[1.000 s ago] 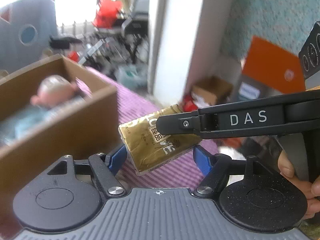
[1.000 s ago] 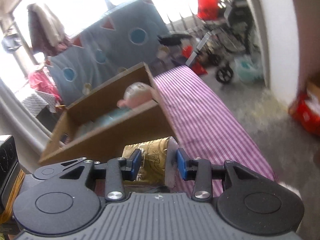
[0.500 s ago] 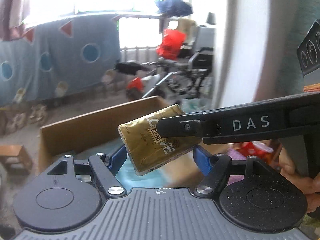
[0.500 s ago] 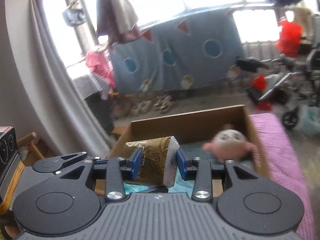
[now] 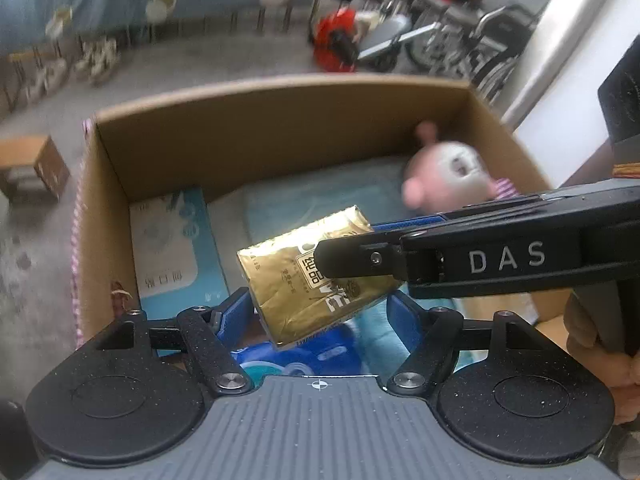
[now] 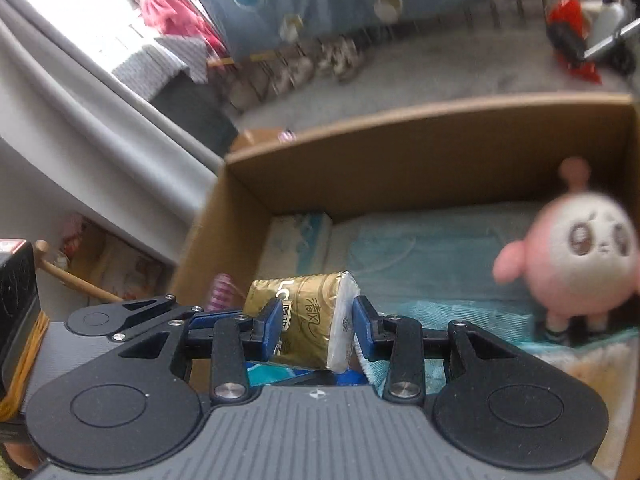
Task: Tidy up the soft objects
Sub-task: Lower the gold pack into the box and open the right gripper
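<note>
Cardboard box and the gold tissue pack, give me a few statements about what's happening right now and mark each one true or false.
1. The right gripper is shut on the gold tissue pack. True.
2. The gold tissue pack already lies on the floor of the cardboard box. False: it is held in the air above the box.
3. A pink plush toy is inside the box. True.
4. The left gripper also clamps the pack. False: its fingers stand open either side of it.
5. A light blue tissue pack lies in the box. True.
</note>
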